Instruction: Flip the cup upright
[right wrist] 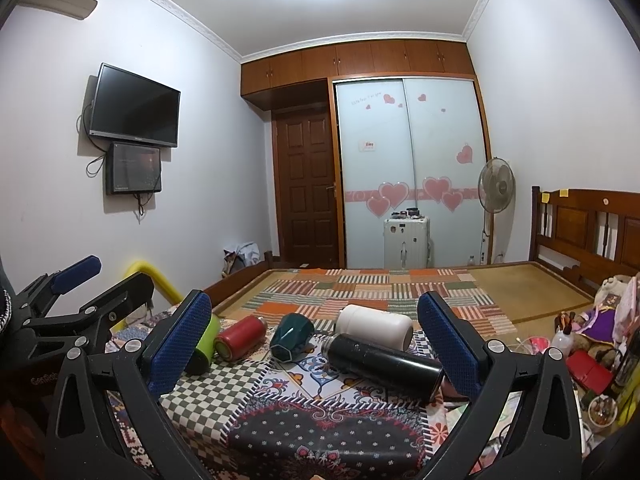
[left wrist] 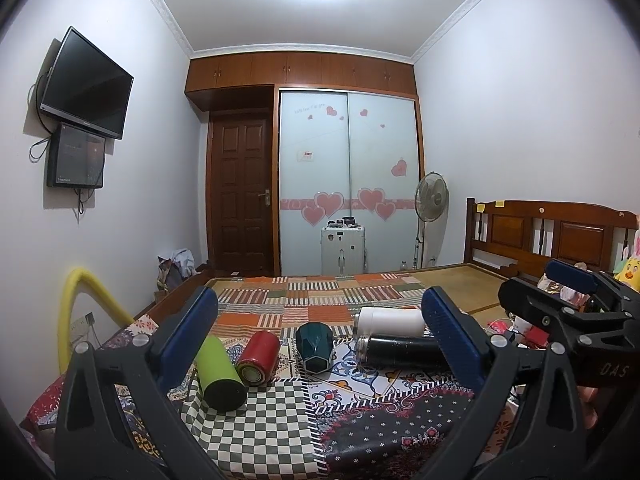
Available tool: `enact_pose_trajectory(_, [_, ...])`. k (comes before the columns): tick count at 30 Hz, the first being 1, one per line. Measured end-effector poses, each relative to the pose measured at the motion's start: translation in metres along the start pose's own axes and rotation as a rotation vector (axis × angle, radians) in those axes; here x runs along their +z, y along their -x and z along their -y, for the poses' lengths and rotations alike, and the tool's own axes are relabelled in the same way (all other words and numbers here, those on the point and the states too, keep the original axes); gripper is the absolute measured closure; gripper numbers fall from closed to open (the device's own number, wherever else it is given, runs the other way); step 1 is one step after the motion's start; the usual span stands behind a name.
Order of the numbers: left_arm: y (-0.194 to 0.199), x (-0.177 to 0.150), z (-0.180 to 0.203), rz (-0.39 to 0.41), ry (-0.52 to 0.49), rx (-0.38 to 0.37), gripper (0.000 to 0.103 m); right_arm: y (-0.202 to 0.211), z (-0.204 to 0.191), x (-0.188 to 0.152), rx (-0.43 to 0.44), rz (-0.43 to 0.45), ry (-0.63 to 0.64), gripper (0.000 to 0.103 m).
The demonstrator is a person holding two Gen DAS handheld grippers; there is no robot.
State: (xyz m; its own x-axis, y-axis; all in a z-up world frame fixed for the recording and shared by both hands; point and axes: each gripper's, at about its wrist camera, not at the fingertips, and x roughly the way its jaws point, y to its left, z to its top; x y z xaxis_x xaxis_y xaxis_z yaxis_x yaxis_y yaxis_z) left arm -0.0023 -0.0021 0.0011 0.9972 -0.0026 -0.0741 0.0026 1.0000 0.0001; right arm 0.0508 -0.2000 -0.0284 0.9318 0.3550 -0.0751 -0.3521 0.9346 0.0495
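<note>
Several cups lie on their sides on the patterned bed cover: a lime green cup (left wrist: 219, 374) (right wrist: 205, 340), a red cup (left wrist: 258, 356) (right wrist: 239, 336), a dark teal faceted cup (left wrist: 315, 346) (right wrist: 290, 336), a white cup (left wrist: 390, 321) (right wrist: 376, 326) and a black flask (left wrist: 402, 351) (right wrist: 384, 362). My left gripper (left wrist: 320, 344) is open and empty, held back from the cups. My right gripper (right wrist: 314, 344) is open and empty, also short of them. The right gripper shows at the right of the left wrist view (left wrist: 560, 292); the left gripper shows at the left of the right wrist view (right wrist: 100, 284).
The bed (right wrist: 520, 284) has a wooden headboard (left wrist: 552, 232) at the right. Toys, bottles and a red box (right wrist: 588, 368) clutter the right side. A yellow padded rail (left wrist: 76, 312) stands at the left. A suitcase (left wrist: 344, 250), fan and wardrobe stand at the far wall.
</note>
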Motion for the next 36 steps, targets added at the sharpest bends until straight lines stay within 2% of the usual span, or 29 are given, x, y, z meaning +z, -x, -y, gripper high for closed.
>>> enact_pose_trajectory(36, [-0.006, -0.0051, -0.0036, -0.02, 0.015, 0.001, 0.0, -0.0024, -0.0003, -0.0032, -0.001, -0.008, 0.007, 0.0])
